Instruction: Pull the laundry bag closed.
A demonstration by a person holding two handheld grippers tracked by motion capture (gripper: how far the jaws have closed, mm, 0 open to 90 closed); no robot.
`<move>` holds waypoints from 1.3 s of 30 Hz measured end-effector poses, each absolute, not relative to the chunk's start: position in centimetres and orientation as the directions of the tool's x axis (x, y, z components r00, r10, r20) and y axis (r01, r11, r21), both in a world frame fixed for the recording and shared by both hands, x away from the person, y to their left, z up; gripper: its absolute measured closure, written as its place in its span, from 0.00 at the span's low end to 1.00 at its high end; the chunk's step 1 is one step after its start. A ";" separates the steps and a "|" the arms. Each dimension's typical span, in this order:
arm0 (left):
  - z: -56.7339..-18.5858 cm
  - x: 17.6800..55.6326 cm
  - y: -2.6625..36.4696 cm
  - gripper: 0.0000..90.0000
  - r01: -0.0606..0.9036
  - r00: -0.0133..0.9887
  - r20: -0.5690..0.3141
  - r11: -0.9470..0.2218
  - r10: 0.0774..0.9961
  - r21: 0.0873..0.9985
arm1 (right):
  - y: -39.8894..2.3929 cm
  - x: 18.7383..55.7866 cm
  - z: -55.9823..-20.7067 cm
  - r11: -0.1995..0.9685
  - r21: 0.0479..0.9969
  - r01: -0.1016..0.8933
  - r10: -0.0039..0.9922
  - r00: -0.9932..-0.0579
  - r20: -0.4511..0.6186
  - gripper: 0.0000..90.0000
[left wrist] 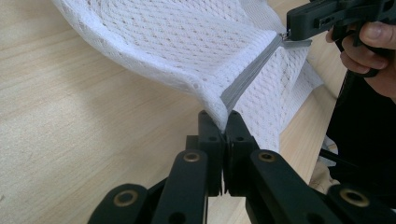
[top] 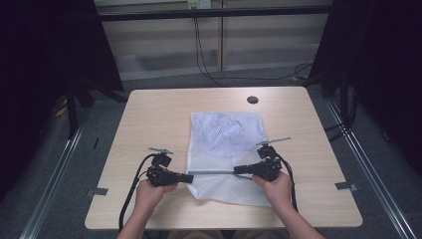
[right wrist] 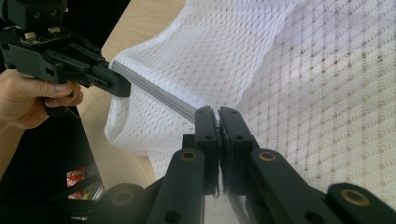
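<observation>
The pale wooden worktop (top: 149, 114) carried a white mesh laundry bag (top: 224, 149), which lay a little right of the worktop's middle and reached from mid-depth toward the near edge. Something white was bunched inside the bag's far half. A grey zipper band (top: 211, 172) ran across the bag near its near end, lifted off the worktop and stretched taut between the two tools.

At the bag's left edge, the left tongs (left wrist: 223, 122) were clamped shut on the corner where the zipper band began, mesh and grey tape pinched between the jaws. At the bag's right side, the right tongs (right wrist: 217, 116) were closed tight on the same zipper band farther along; whether they gripped a puller or just the tape could not be told.

A small dark round cap (top: 253, 99) sat in the worktop beyond the bag's far right corner.
</observation>
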State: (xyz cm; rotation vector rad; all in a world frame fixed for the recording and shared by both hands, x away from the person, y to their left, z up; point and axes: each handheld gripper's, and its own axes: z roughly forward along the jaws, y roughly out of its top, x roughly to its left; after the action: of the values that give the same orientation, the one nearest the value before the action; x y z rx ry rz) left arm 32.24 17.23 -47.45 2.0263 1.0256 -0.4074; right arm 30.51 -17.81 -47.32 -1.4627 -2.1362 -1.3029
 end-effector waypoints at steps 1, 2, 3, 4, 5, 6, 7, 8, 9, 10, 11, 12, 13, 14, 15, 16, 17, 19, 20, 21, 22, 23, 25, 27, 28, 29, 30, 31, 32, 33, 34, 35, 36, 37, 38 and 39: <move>-47.5 32.2 17.2 0.98 0.784 0.617 -0.589 -0.340 0.523 0.520 | -17.8 30.5 -47.3 0.100 0.532 0.841 0.624 -0.469 0.625 0.97; -47.5 32.2 17.2 0.98 0.783 0.617 -0.588 -0.340 0.523 0.520 | -17.9 30.5 -47.3 0.101 0.530 0.842 0.624 -0.469 0.626 0.97; -47.5 32.2 17.2 0.98 0.784 0.617 -0.588 -0.340 0.523 0.520 | -17.9 30.5 -47.3 0.102 0.530 0.842 0.624 -0.469 0.625 0.97; -47.5 32.2 17.2 0.98 0.783 0.618 -0.586 -0.342 0.523 0.520 | -17.9 30.5 -47.3 0.102 0.534 0.839 0.625 -0.471 0.622 0.97; -47.4 32.2 17.1 0.98 0.786 0.612 -0.582 -0.332 0.535 0.521 | -17.9 30.5 -47.3 0.100 0.533 0.840 0.626 -0.469 0.623 0.97; -47.4 32.2 17.3 0.98 0.783 0.617 -0.581 -0.341 0.530 0.520 | -17.9 30.5 -47.3 0.102 0.535 0.839 0.630 -0.470 0.618 0.97; -47.4 32.2 17.3 0.98 0.785 0.614 -0.581 -0.335 0.534 0.521 | -17.9 30.5 -47.3 0.097 0.531 0.842 0.627 -0.466 0.624 0.97; -47.4 32.2 17.3 0.98 0.782 0.618 -0.579 -0.338 0.531 0.524 | -18.0 30.5 -47.4 0.094 0.533 0.841 0.628 -0.466 0.624 0.97; -47.4 32.2 17.3 0.98 0.783 0.617 -0.582 -0.336 0.529 0.524 | -18.1 30.5 -47.4 0.095 0.532 0.841 0.629 -0.465 0.623 0.97; -47.4 32.2 17.3 0.98 0.782 0.618 -0.584 -0.336 0.526 0.525 | -18.2 30.5 -47.4 0.094 0.528 0.844 0.626 -0.462 0.628 0.97; -47.4 32.2 17.3 0.98 0.782 0.618 -0.584 -0.336 0.526 0.525 | -18.2 30.5 -47.4 0.096 0.533 0.841 0.626 -0.467 0.624 0.97; -47.4 32.2 17.3 0.98 0.782 0.619 -0.585 -0.339 0.524 0.523 | -18.3 30.4 -47.3 0.094 0.534 0.840 0.627 -0.467 0.623 0.97; -47.4 32.2 17.3 0.98 0.782 0.619 -0.585 -0.340 0.524 0.522 | -18.3 30.4 -47.3 0.094 0.534 0.840 0.626 -0.467 0.625 0.97; -47.4 32.2 17.2 0.98 0.782 0.618 -0.589 -0.338 0.520 0.523 | -18.3 30.4 -47.3 0.092 0.532 0.842 0.624 -0.465 0.628 0.97; -47.4 32.1 17.2 0.98 0.786 0.613 -0.593 -0.333 0.522 0.520 | -18.3 30.4 -47.3 0.091 0.532 0.842 0.623 -0.465 0.629 0.97; -47.4 32.1 17.2 0.98 0.787 0.613 -0.593 -0.333 0.522 0.520 | -18.3 30.4 -47.3 0.092 0.531 0.842 0.624 -0.464 0.629 0.97; -47.4 32.1 17.2 0.98 0.787 0.613 -0.593 -0.333 0.522 0.520 | -18.3 30.4 -47.3 0.092 0.531 0.842 0.624 -0.464 0.629 0.97; -47.4 32.2 17.2 0.98 0.784 0.616 -0.588 -0.336 0.524 0.522 | -18.3 30.4 -47.3 0.093 0.532 0.842 0.623 -0.465 0.628 0.97; -47.4 32.2 17.2 0.98 0.785 0.616 -0.591 -0.337 0.521 0.520 | -18.3 30.4 -47.3 0.092 0.530 0.843 0.625 -0.464 0.629 0.97; -47.4 32.2 17.2 0.98 0.783 0.617 -0.588 -0.338 0.524 0.521 | -18.4 30.4 -47.3 0.091 0.530 0.843 0.625 -0.463 0.629 0.97; -47.4 32.2 17.2 0.98 0.780 0.621 -0.578 -0.342 0.530 0.525 | -18.4 30.4 -47.3 0.092 0.530 0.843 0.626 -0.463 0.628 0.97; -47.4 32.2 17.2 0.98 0.780 0.621 -0.578 -0.342 0.530 0.525 | -18.4 30.4 -47.3 0.092 0.530 0.843 0.626 -0.463 0.628 0.97; -47.5 32.2 17.3 0.98 0.786 0.614 -0.594 -0.334 0.520 0.520 | -18.8 30.4 -47.4 0.085 0.534 0.841 0.628 -0.462 0.627 0.97; -47.4 32.1 17.1 0.98 0.780 0.621 -0.581 -0.341 0.527 0.525 | -19.0 30.4 -47.4 0.081 0.533 0.842 0.625 -0.460 0.631 0.97; -47.4 32.1 17.1 0.98 0.780 0.621 -0.581 -0.341 0.527 0.525 | -19.0 30.3 -47.3 0.084 0.531 0.843 0.627 -0.459 0.630 0.97; -47.4 32.2 17.2 0.98 0.778 0.624 -0.580 -0.344 0.524 0.526 | -19.0 30.3 -47.3 0.083 0.529 0.844 0.628 -0.457 0.630 0.97; -47.4 32.2 17.2 0.98 0.778 0.624 -0.579 -0.344 0.524 0.526 | -19.0 30.3 -47.3 0.082 0.530 0.844 0.627 -0.457 0.631 0.97; -47.4 32.2 17.2 0.98 0.778 0.624 -0.579 -0.345 0.525 0.526 | -19.0 30.3 -47.3 0.082 0.529 0.845 0.627 -0.456 0.632 0.97; -47.4 32.2 17.2 0.98 0.778 0.623 -0.578 -0.344 0.527 0.525 | -19.0 30.3 -47.3 0.085 0.533 0.842 0.627 -0.461 0.628 0.97; -47.4 32.2 17.2 0.98 0.778 0.623 -0.578 -0.344 0.527 0.526 | -19.0 30.3 -47.3 0.085 0.531 0.843 0.626 -0.460 0.630 0.97; -47.4 32.1 17.2 0.98 0.779 0.622 -0.579 -0.343 0.527 0.525 | -19.0 30.3 -47.3 0.084 0.529 0.845 0.626 -0.458 0.632 0.97; -47.4 32.2 17.2 0.98 0.778 0.624 -0.576 -0.346 0.528 0.525 | -19.0 30.3 -47.3 0.087 0.531 0.843 0.626 -0.461 0.629 0.97; -47.4 32.2 17.2 0.98 0.778 0.624 -0.576 -0.346 0.528 0.525 | -19.0 30.3 -47.3 0.088 0.532 0.842 0.626 -0.462 0.628 0.97; -47.4 32.2 17.2 0.98 0.778 0.624 -0.576 -0.345 0.528 0.525 | -19.0 30.3 -47.3 0.090 0.532 0.842 0.627 -0.463 0.627 0.97; -47.4 32.2 17.1 0.98 0.780 0.622 -0.580 -0.346 0.526 0.522 | -19.0 30.3 -47.3 0.091 0.532 0.842 0.626 -0.464 0.626 0.97; -47.4 32.2 17.1 0.98 0.779 0.623 -0.579 -0.349 0.527 0.521 | -19.0 30.3 -47.3 0.092 0.532 0.842 0.626 -0.464 0.626 0.97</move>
State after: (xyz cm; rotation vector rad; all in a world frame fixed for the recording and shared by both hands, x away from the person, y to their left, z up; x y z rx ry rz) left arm 32.16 17.11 -47.42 2.0372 1.0240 -0.3963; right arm 30.29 -18.99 -47.33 -1.4704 -2.1301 -1.3086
